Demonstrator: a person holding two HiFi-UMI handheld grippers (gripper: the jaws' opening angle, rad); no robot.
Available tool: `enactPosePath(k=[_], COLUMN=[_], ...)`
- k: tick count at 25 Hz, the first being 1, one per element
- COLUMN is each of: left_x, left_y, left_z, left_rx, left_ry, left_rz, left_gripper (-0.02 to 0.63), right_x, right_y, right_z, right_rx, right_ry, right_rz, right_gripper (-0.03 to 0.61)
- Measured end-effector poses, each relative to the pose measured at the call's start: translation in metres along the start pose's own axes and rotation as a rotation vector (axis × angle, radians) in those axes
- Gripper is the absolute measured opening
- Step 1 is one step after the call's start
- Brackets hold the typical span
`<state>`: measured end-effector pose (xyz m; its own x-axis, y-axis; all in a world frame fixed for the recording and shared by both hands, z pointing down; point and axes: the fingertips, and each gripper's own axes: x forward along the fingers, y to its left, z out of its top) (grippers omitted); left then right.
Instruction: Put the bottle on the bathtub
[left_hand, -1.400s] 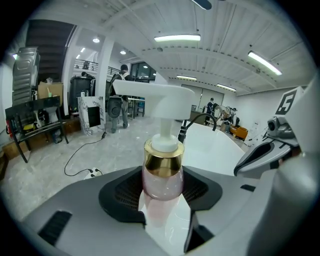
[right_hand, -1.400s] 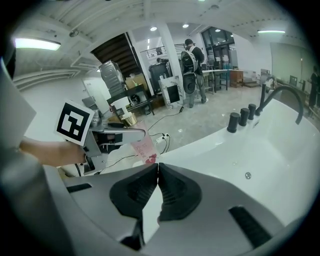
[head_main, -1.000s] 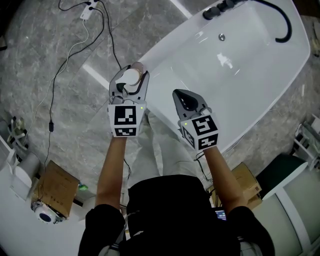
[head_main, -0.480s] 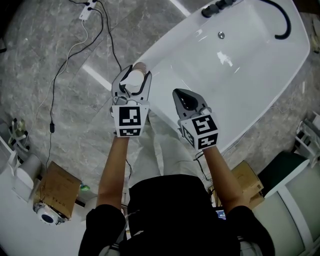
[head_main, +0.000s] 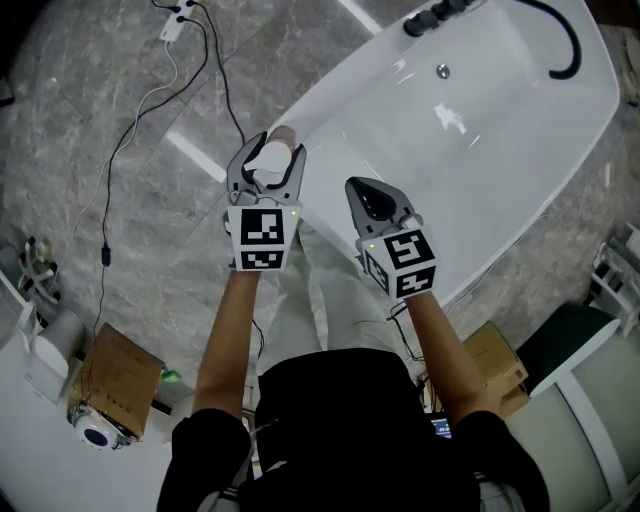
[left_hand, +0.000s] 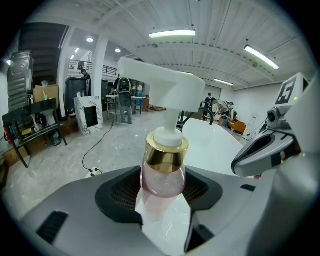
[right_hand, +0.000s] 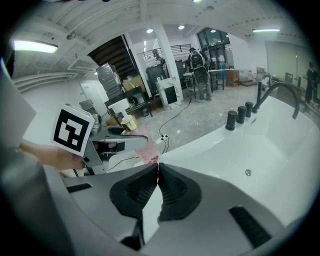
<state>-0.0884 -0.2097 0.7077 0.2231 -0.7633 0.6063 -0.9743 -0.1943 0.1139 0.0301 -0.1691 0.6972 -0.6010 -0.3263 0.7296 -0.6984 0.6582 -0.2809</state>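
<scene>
Your left tool (head_main: 266, 165) is clamped on the bottle (left_hand: 161, 172), gripping the pink body just under the gold collar, with the white pump head standing upright above the jaws. Your right tool (head_main: 372, 200) hangs over the bathtub (head_main: 480, 150) beside it, jaws pressed together and holding nothing.

From the head view the bottle sits at the tub's near corner, right at the rim (head_main: 312, 100). Under the bottle the left gripper view shows white, which looks like the rim. I can't tell whether the base is touching it yet.

You're at the placing step: the bottle has been brought to the tub but not let go. Next, bring the base down flat on the widest part of the rim and keep it upright. Spread the jaws only once it stands by itself. The rim looks smooth and curved, so a tilted bottle could slide into the tub or off to the floor.
</scene>
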Motion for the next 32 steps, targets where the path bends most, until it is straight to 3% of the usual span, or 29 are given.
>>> enactPosePath(k=[9, 16, 20, 26, 32], left_x=[-0.026, -0.066, -0.091, -0.137, -0.182], left_y=[-0.006, -0.008, -0.009, -0.018, -0.028], left_z=[-0.018, -0.019, -0.007, 0.018, 0.048], left_rx=[0.015, 0.021, 0.006, 0.008, 0.02], left_ry=[0.084, 0.105, 0.101, 0.07, 0.002], left_rz=[-0.017, -0.007, -0.009, -0.003, -0.01], left_gripper=[0.232, 0.221, 0.133, 0.055, 0.018], right_x=[-0.007, -0.028, -0.043, -0.077, -0.119], right_y=[0.01, 0.029, 0.045, 0.064, 0.075], right_z=[0.018, 0.036, 0.049, 0.069, 0.098], right_rx=[-0.017, -0.048, -0.091, -0.143, -0.181], right_ry=[-0.026, -0.064, -0.089, -0.143, -0.221], right_rz=[-0.001, -0.005, -0.002, -0.015, -0.048], right_gripper=[0.023, 0.023, 0.023, 0.023, 0.023])
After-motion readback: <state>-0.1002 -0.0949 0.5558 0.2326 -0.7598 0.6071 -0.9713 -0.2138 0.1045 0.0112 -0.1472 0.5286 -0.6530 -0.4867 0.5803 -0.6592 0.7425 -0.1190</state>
